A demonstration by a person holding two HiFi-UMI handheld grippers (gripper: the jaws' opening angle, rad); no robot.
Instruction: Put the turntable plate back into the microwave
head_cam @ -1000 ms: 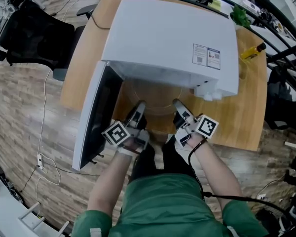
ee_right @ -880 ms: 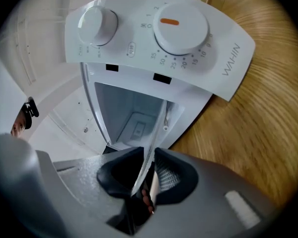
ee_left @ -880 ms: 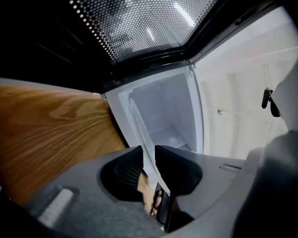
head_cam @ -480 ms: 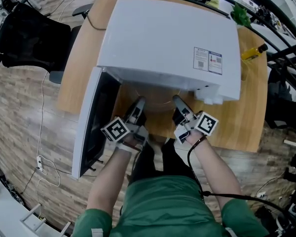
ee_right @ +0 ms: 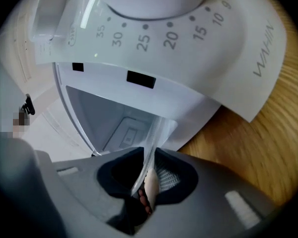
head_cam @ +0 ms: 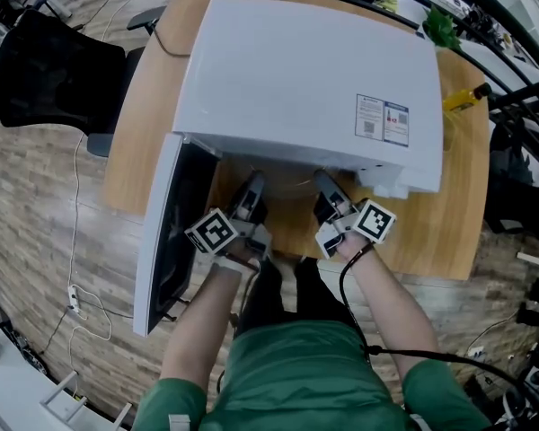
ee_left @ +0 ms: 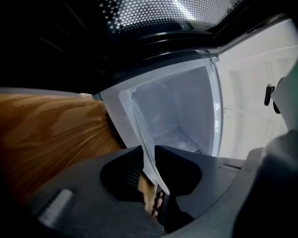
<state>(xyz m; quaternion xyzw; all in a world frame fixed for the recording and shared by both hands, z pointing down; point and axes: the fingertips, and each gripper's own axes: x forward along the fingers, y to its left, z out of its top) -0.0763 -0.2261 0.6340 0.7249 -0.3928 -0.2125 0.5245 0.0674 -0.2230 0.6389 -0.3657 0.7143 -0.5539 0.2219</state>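
The wooden table [head_cam: 445, 227] carried the white microwave [head_cam: 305, 79], which filled most of the head view, and its door [head_cam: 175, 232] stood wide open at 9 o'clock of the cavity mouth. The glass turntable plate [ee_left: 143, 143] was in the air at that mouth, at 6 o'clock of the microwave, and most of it was hidden under the top of the housing. You held it on two sides. The left gripper [head_cam: 250, 189] had its jaws clamped on the rim at about 8 o'clock of the plate, and the right gripper [head_cam: 325, 187] had its jaws clamped on the rim at about 4 o'clock. In both gripper views the thin glass edge ran straight between the pads, and the pale cavity [ee_left: 181, 108] showed behind it. I judged that the step in hand was the insertion, and that the plate was not yet seated. The next move called for pushing both hands toward 12 o'clock together, holding the glass level and clear of the door, then lowering it to the cavity floor before you opened the jaws.
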